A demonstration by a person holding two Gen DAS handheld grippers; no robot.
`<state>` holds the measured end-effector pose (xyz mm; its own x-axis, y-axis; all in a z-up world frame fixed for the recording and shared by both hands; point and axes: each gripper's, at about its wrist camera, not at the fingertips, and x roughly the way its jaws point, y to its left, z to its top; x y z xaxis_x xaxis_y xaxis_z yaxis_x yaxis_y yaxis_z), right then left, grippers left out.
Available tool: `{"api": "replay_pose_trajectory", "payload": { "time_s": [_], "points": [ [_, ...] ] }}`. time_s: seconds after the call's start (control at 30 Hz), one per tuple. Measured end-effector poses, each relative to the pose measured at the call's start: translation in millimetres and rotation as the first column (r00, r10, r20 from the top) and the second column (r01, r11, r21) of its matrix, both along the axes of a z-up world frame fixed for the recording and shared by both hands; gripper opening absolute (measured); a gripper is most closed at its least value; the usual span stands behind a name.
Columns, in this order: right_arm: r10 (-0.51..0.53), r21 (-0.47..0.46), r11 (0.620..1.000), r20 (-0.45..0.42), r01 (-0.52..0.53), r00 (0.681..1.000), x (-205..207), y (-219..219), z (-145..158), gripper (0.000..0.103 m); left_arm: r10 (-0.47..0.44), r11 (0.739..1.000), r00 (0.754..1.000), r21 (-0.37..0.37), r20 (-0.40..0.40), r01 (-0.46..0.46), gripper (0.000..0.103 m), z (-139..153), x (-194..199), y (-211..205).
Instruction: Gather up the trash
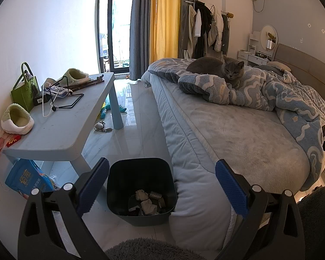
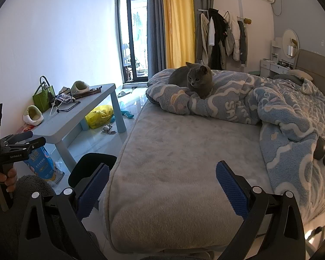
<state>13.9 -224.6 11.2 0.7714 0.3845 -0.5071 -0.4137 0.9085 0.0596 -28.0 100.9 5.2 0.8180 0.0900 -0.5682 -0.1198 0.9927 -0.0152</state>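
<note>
Between pickups, both left tool (image 1: 162,186) and right tool (image 2: 162,187) spread wide and empty, dark bin (image 1: 140,186) on the floor against the bed (image 1: 238,134) already holding crumpled scraps (image 1: 148,201); next, probably seeking litter under the table (image 1: 60,127).

Matt plastic bin (image 1: 140,186), glossy floor tiles (image 1: 132,117)

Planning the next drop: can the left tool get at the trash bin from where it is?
Probably yes. The left tool is open and empty, the trash bin sits right below it between the table and bed, mouth up, nothing covering it.
</note>
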Motion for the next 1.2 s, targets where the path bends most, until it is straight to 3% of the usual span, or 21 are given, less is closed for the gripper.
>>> {"api": "replay_pose_trajectory", "payload": {
  "time_s": [1.2],
  "points": [
    [-0.002, 0.002, 1.000, -0.001, 0.002, 1.000, -0.4, -0.1, 0.5, 0.100, 0.003, 1.000, 1.000, 0.004, -0.004, -0.003, 0.100, -1.6, 0.4, -1.2]
  ]
}}
